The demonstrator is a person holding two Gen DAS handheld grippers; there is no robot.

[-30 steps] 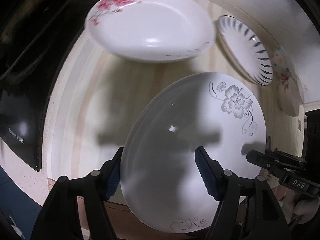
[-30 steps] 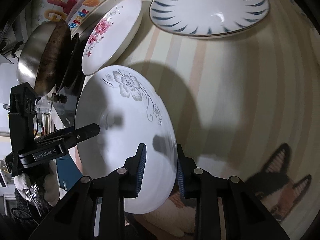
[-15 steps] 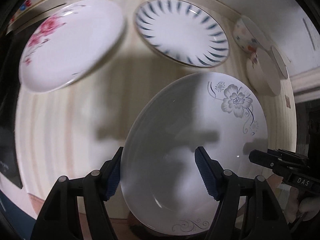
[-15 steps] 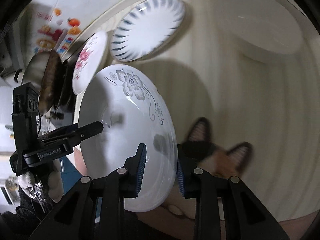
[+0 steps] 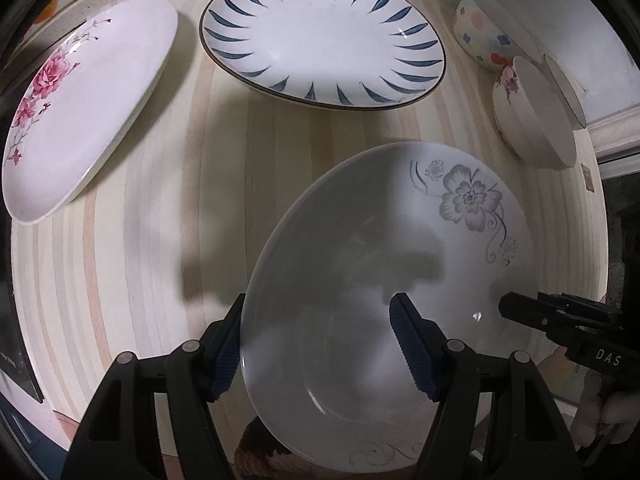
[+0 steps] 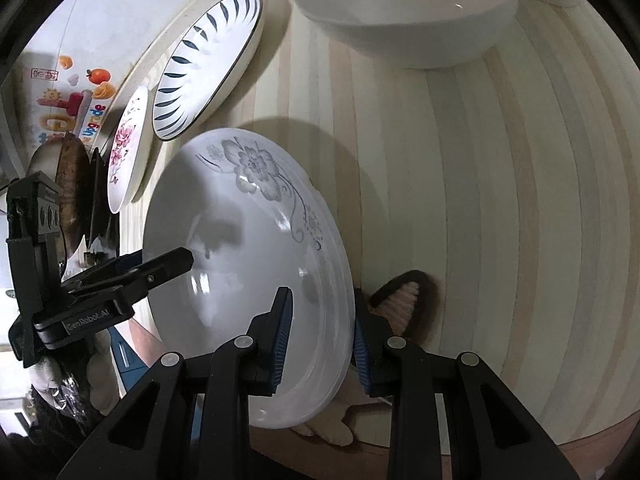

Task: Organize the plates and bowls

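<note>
A white plate with a grey flower [image 5: 360, 288] is held above the striped wooden counter by both grippers. My left gripper [image 5: 320, 344] is shut on its near rim. My right gripper [image 6: 320, 336] is shut on its opposite rim, the plate [image 6: 248, 264] edge between its blue pads. A blue-leaf patterned plate [image 5: 320, 36] lies at the back, also in the right wrist view [image 6: 208, 68]. A pink-flower plate [image 5: 80, 104] lies at the left. Bowls [image 5: 532, 112] stand at the right.
A large white bowl [image 6: 408, 12] sits at the far end in the right wrist view. A pan [image 6: 72, 184] stands on a dark stove at the left. A cat's ears [image 6: 404, 296] show below the counter edge. A spotted bowl [image 5: 484, 32] stands against the wall.
Both grippers have carried the grey-flower plate to the right along the counter; the blue-leaf plate and bowls have come closer into view. The grips have not changed.
</note>
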